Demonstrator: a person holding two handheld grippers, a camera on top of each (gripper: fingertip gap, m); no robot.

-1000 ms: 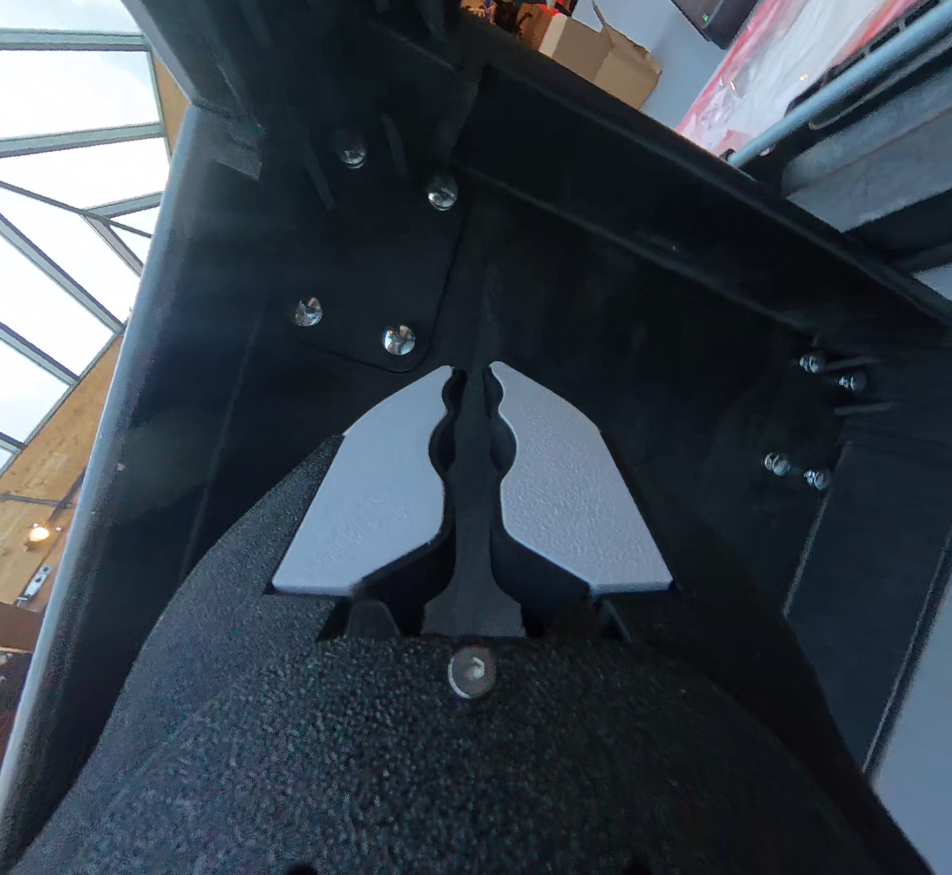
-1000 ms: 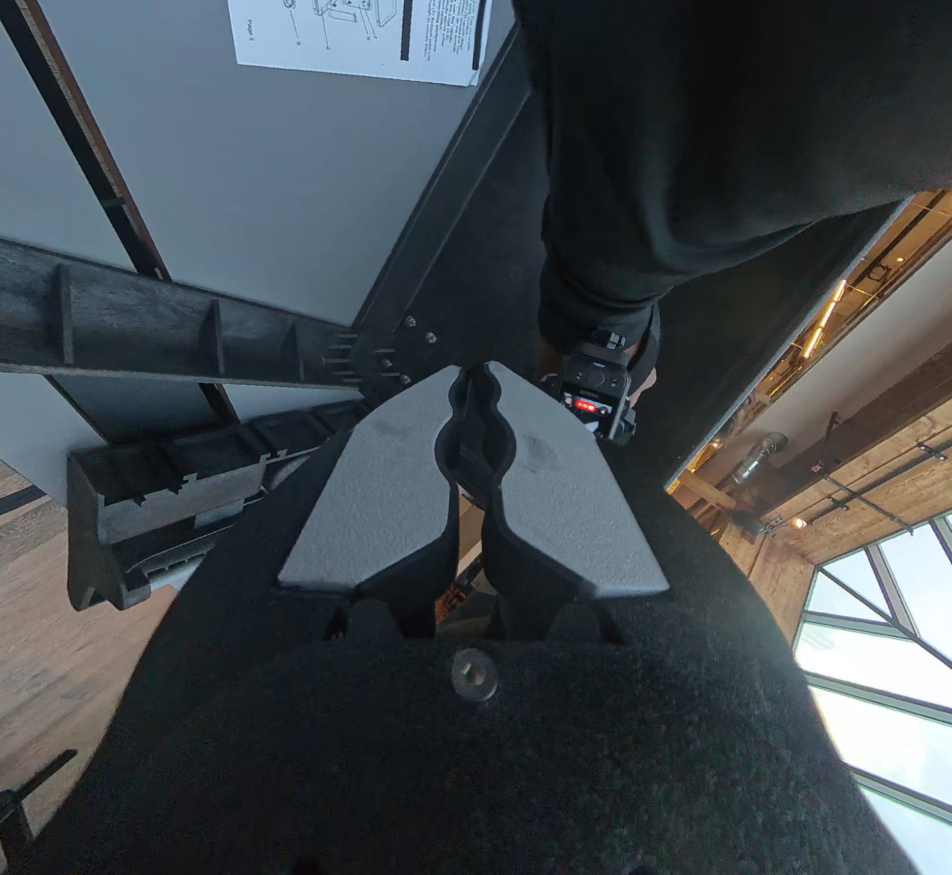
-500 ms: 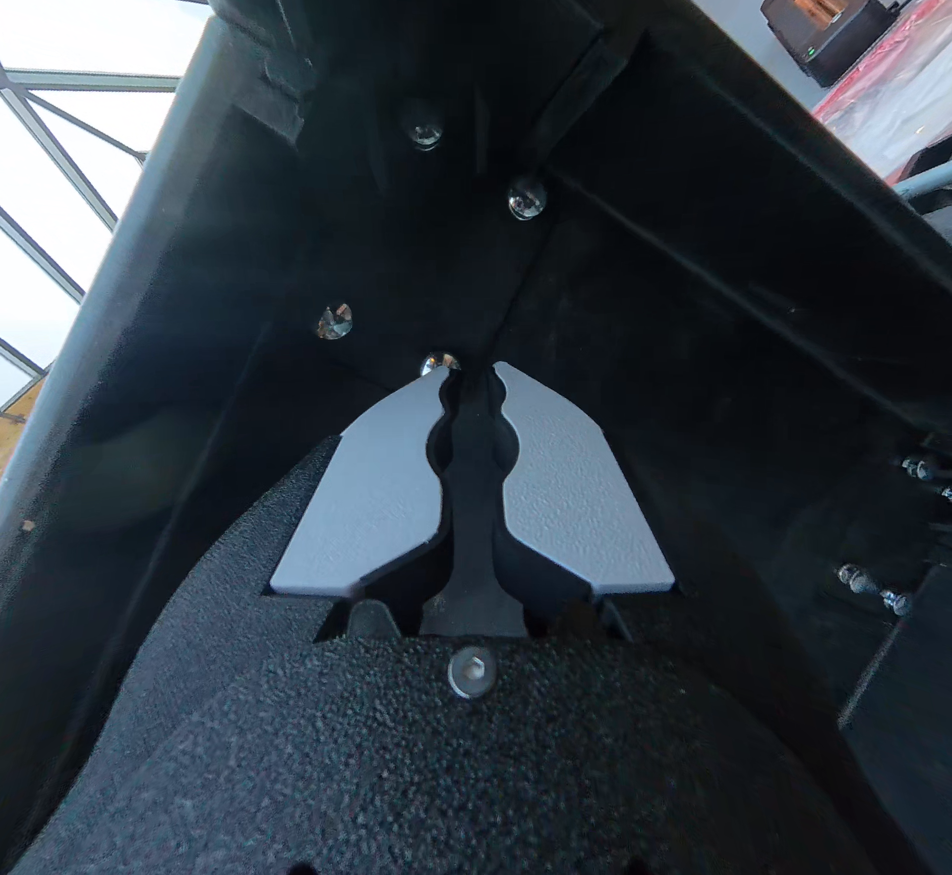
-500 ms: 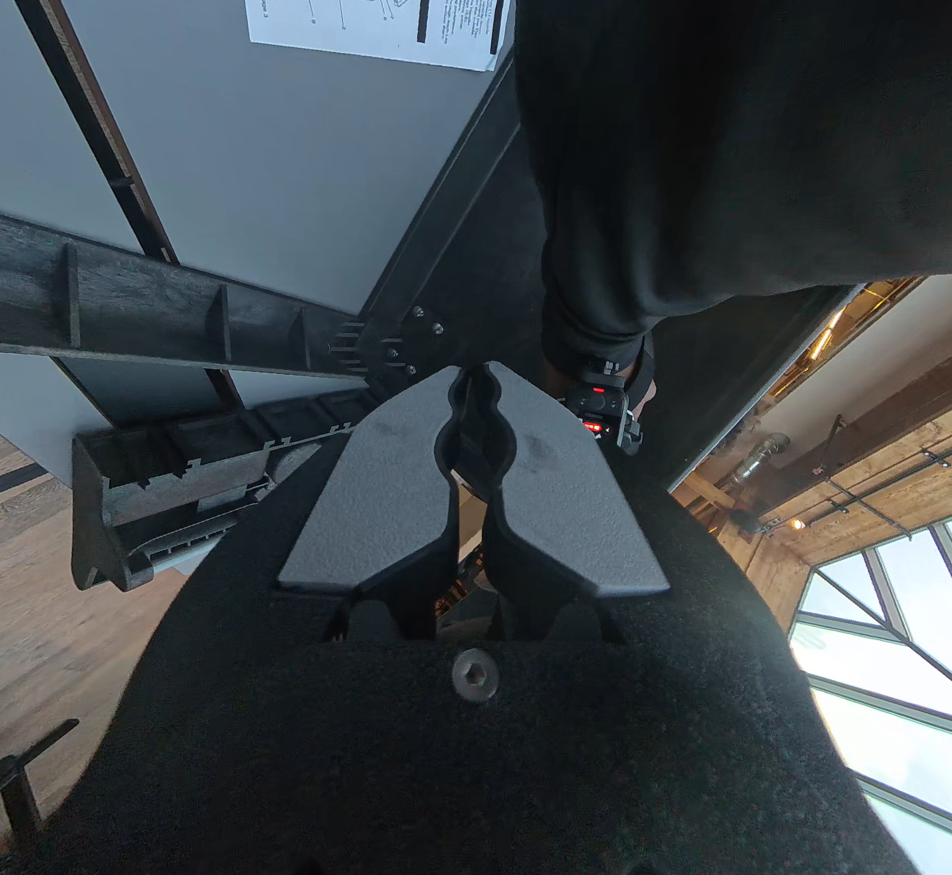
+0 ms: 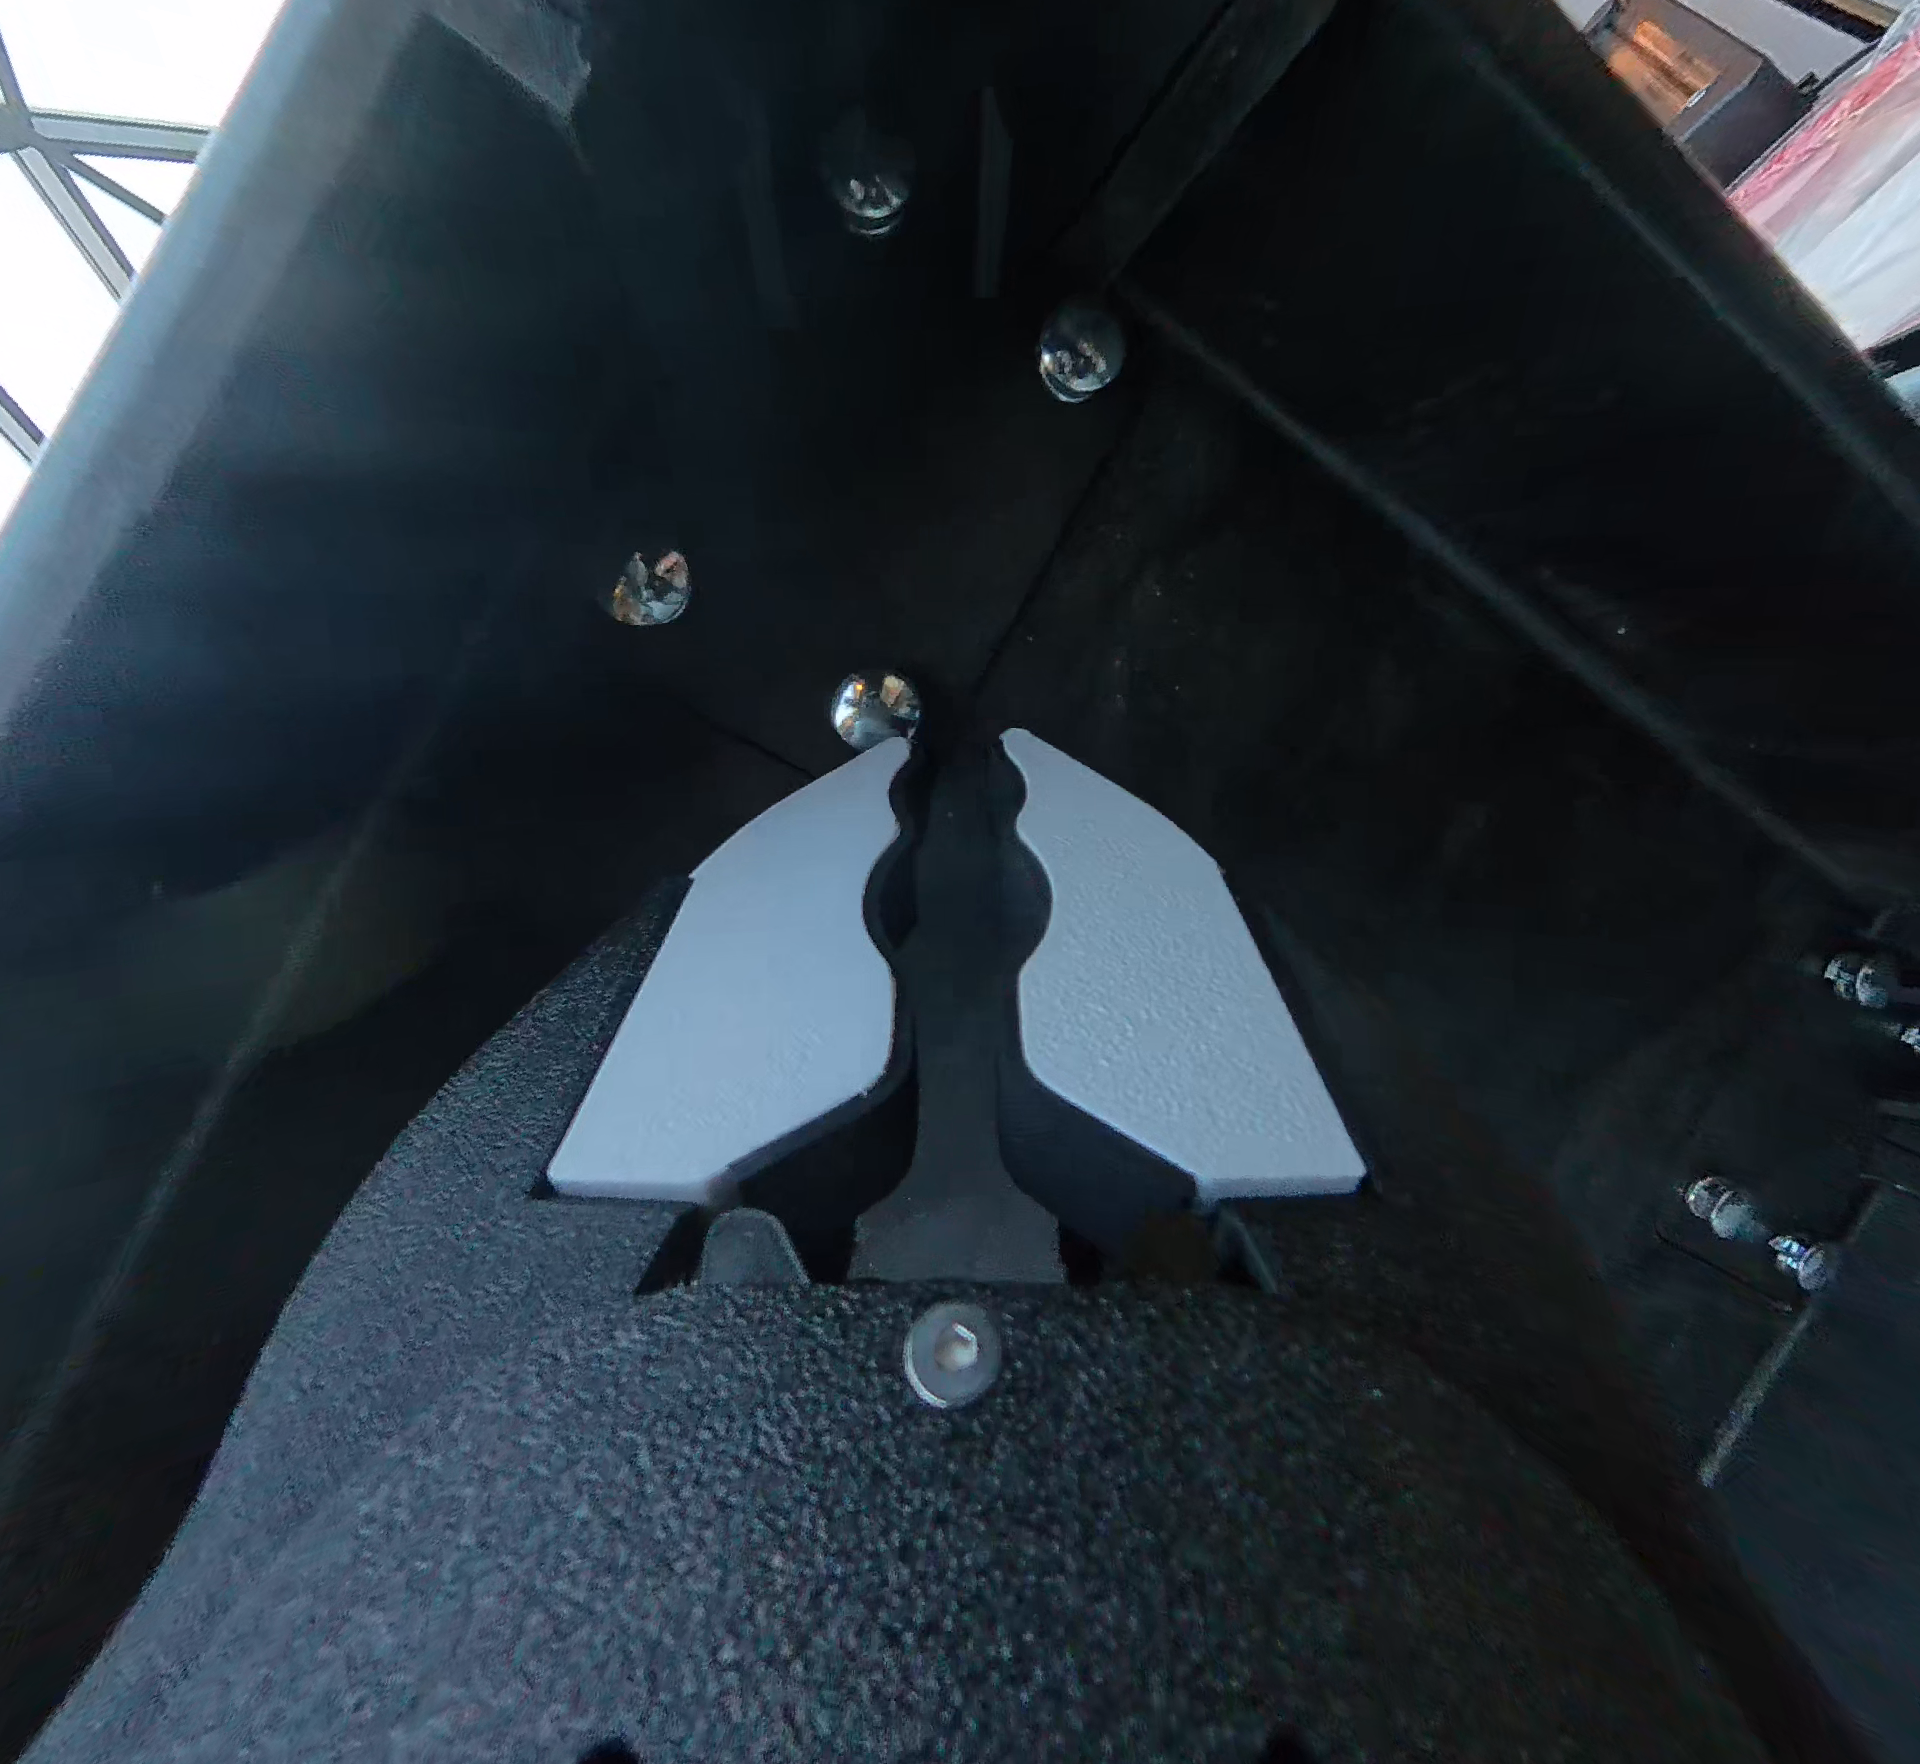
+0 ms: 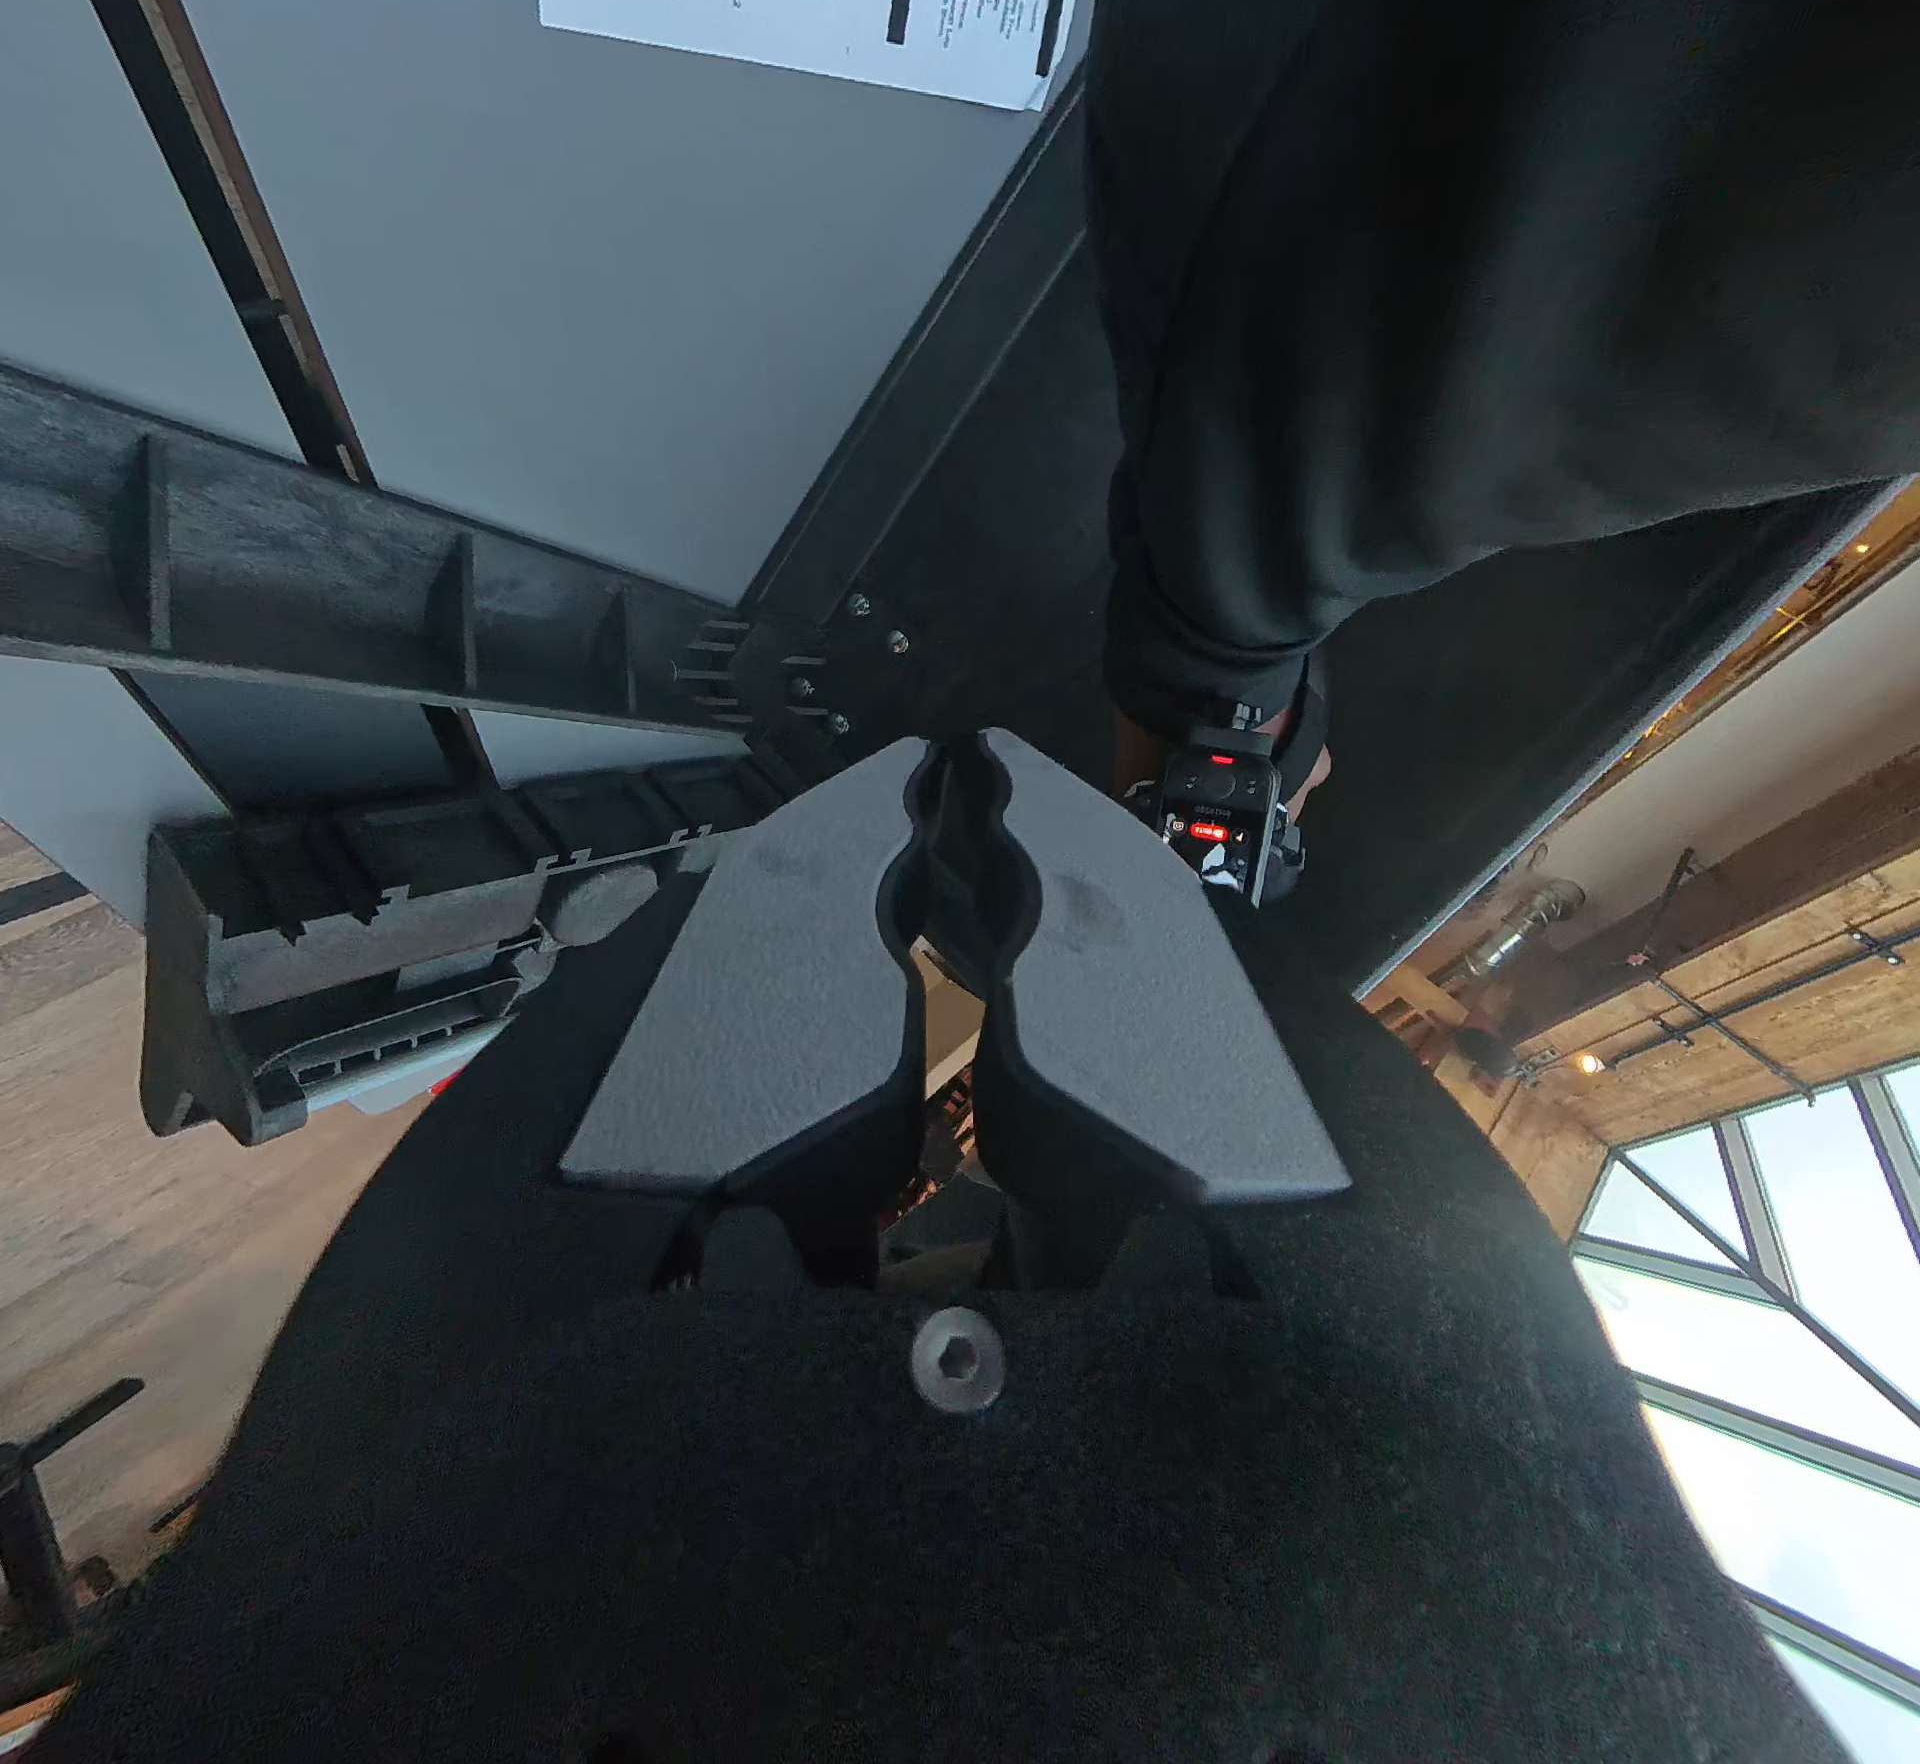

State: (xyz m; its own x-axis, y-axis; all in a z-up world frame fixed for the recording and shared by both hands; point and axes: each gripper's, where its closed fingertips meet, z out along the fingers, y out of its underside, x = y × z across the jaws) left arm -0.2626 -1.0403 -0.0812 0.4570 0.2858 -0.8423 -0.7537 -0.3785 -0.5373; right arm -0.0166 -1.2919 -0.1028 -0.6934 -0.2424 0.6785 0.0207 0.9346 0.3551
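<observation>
Nearly closed, left gripper (image 5: 956,746) fingers beside bolt (image 5: 875,706).

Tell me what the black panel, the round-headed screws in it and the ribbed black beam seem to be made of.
Black panel: probably matte moulded plastic, dull with faint scuffs. Round-headed screws: bright polished metal, mirroring the room. Ribbed black beam: likely moulded plastic, given its thin cross ribs and grainy, dusty surface; painted metal cannot be ruled out.

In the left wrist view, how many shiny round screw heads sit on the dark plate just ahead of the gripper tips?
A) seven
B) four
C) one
B: four screw heads show on the dark plate, the nearest one just beyond the left gripper.
</observation>
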